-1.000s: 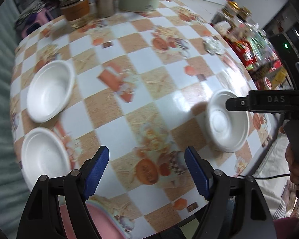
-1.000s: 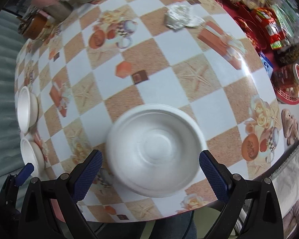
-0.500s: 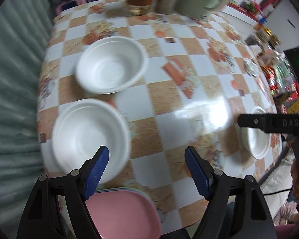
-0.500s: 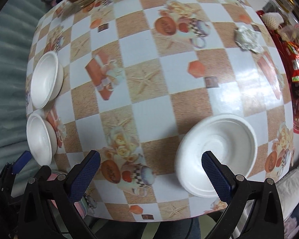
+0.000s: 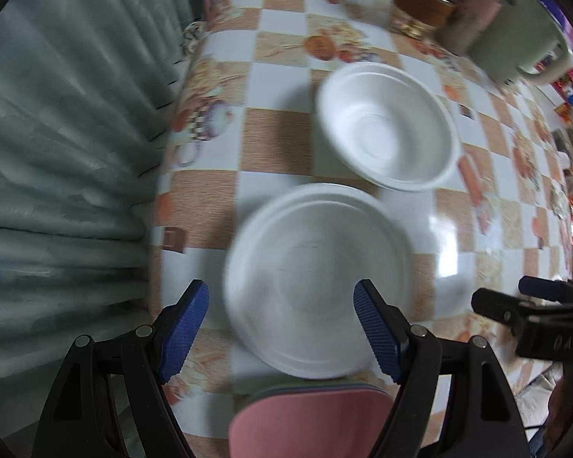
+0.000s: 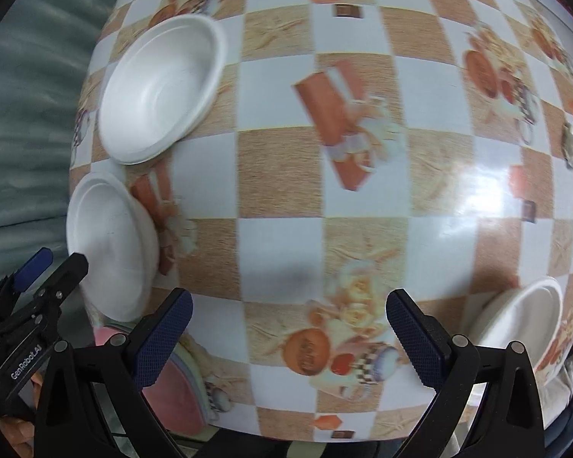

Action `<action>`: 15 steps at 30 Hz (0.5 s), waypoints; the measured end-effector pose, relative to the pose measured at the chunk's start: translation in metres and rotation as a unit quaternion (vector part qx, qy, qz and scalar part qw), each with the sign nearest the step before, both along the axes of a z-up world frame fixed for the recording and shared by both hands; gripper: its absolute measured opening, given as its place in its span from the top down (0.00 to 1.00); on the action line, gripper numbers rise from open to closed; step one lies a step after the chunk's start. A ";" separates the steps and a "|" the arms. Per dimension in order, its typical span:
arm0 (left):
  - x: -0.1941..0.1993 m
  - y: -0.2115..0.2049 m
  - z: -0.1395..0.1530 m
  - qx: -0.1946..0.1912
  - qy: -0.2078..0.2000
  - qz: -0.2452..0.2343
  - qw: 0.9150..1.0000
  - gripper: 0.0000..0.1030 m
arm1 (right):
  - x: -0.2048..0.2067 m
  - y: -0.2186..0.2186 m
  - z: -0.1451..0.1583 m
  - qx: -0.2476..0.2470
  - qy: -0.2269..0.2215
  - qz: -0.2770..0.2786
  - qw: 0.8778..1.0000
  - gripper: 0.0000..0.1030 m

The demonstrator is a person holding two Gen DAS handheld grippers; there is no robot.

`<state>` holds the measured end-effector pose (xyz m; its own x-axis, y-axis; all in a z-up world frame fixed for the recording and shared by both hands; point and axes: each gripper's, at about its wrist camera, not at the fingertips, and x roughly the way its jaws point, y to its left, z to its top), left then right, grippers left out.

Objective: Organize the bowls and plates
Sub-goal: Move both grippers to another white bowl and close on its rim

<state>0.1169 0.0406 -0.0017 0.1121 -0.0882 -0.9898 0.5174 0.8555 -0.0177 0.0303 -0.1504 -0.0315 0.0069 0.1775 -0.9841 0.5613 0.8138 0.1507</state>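
Left gripper point(image 5: 280, 330) is hanging wide open in the left wrist view, its blue pads point(image 5: 183, 330) flanking the near white foam bowl point(image 5: 317, 278) from above and gripping nothing; whether they touch the rim cannot be told through the blur. That bowl is sitting near the left edge of the checkered table point(image 5: 275, 145), with a second white bowl point(image 5: 387, 129) lying just beyond it, the rims nearly meeting. A pink plate point(image 5: 309, 420) is lying at the table's near edge, just beside the near bowl. At the far edge a brown pot point(image 5: 420, 4), a metal cup point(image 5: 473, 11) and a pale green mug point(image 5: 523, 34) are standing together. The right gripper point(image 5: 531, 305) is showing at the right of this view. In the right wrist view, the right gripper point(image 6: 286, 337) is also spreading wide over bare tablecloth point(image 6: 279, 175), holding nothing. A third white bowl point(image 6: 523, 324) is resting by the table's right edge, just right of that gripper, well apart from the two bowls at the left edge point(image 6: 160, 87) point(image 6: 110, 244).
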 end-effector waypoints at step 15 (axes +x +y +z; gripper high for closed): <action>0.024 0.008 -0.057 0.073 0.022 -0.028 0.997 0.22 | 0.063 0.052 -0.045 -0.009 0.029 0.063 0.998 0.01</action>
